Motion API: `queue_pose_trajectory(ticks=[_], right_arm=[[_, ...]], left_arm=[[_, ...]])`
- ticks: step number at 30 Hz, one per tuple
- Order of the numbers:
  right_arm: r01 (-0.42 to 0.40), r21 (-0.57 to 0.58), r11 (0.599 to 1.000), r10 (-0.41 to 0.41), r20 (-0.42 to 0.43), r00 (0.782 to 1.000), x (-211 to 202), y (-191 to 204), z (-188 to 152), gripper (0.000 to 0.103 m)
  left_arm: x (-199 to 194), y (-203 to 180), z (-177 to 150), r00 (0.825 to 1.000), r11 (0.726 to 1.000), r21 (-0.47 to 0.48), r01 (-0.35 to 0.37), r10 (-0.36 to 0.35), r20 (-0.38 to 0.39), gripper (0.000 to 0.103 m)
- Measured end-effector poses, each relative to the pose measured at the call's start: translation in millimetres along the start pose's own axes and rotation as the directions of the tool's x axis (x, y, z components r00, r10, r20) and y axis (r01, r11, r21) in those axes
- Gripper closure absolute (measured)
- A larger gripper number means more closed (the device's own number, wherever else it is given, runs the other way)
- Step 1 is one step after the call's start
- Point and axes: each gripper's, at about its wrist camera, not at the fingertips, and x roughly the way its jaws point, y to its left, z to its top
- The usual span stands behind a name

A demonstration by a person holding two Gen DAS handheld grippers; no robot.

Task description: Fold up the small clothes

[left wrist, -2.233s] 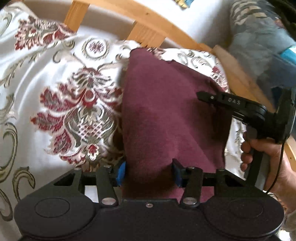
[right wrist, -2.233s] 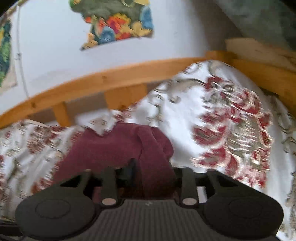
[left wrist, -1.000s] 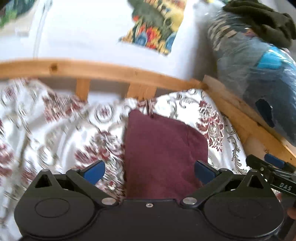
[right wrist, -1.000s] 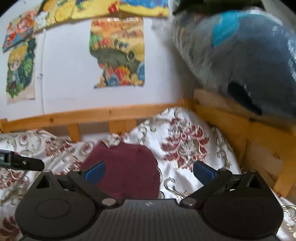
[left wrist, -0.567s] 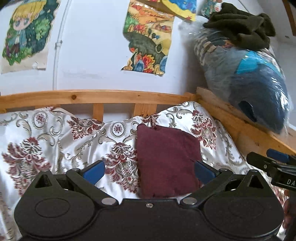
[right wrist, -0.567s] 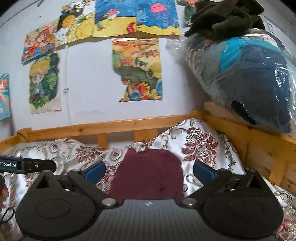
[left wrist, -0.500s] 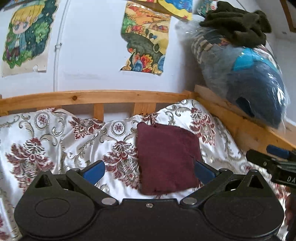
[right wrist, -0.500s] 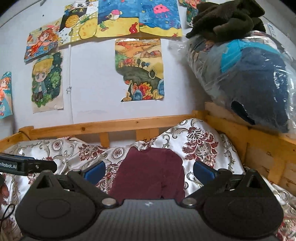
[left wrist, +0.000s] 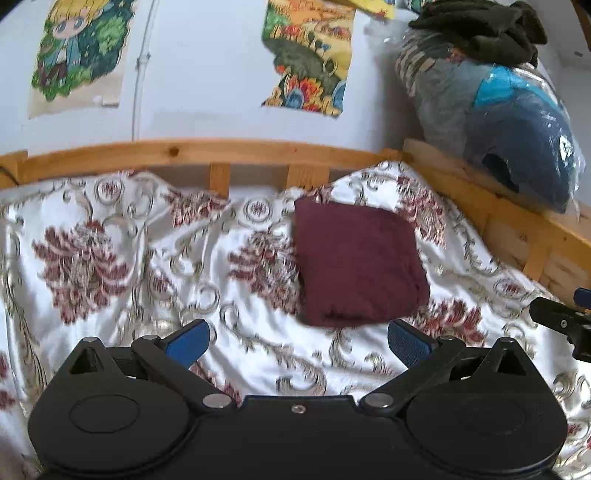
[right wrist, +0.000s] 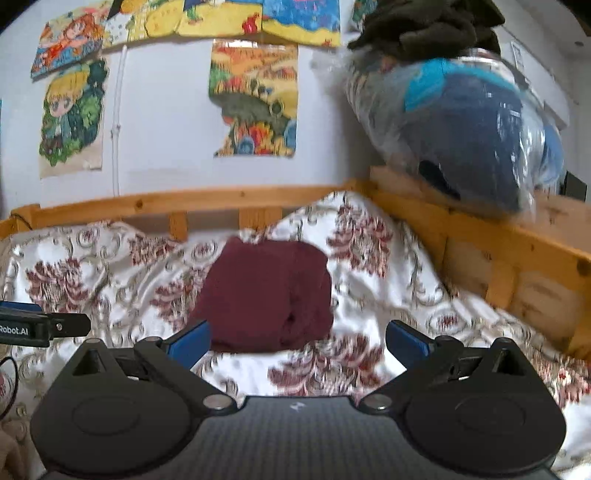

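A maroon garment [left wrist: 356, 264] lies folded into a rough square on the white, red-patterned bedspread [left wrist: 110, 258], near the bed's far right corner. It also shows in the right wrist view [right wrist: 267, 297]. My left gripper [left wrist: 297, 338] is open and empty, held back from the garment's near edge. My right gripper [right wrist: 297, 338] is open and empty, also held back from the garment. The right gripper's tip [left wrist: 559, 321] shows at the right edge of the left wrist view. The left gripper's tip [right wrist: 44, 326] shows at the left edge of the right wrist view.
A wooden bed rail [left wrist: 207, 153] runs along the far side and the right side [right wrist: 480, 236]. A plastic-wrapped blue bundle [right wrist: 472, 133] with dark clothing [right wrist: 424, 26] on top rests on the right rail. Posters [right wrist: 255, 99] hang on the wall.
Both grippers let go of the maroon garment, opened, and drew back and up. The folded garment now lies alone on the bedspread, farther from both grippers.
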Motion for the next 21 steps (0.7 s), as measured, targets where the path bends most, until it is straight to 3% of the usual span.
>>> queue_pose_trajectory(ticks=[5, 21], right_arm=[[0.02, -0.016, 1.0, -0.02, -0.008, 1.0, -1.3, 3.1, -6.1, 0.0], [0.006, -0.002, 1.0, -0.006, -0.027, 1.0, 1.3, 0.4, -9.6, 0.0]], left_arm=[[7.5, 6.0, -10.1, 0.999, 0.999, -0.025, 0.022, -0.023, -0.04, 0.001], [6.9, 3.2, -9.0, 1.0, 1.0, -0.015, 0.005, -0.005, -0.03, 0.001]])
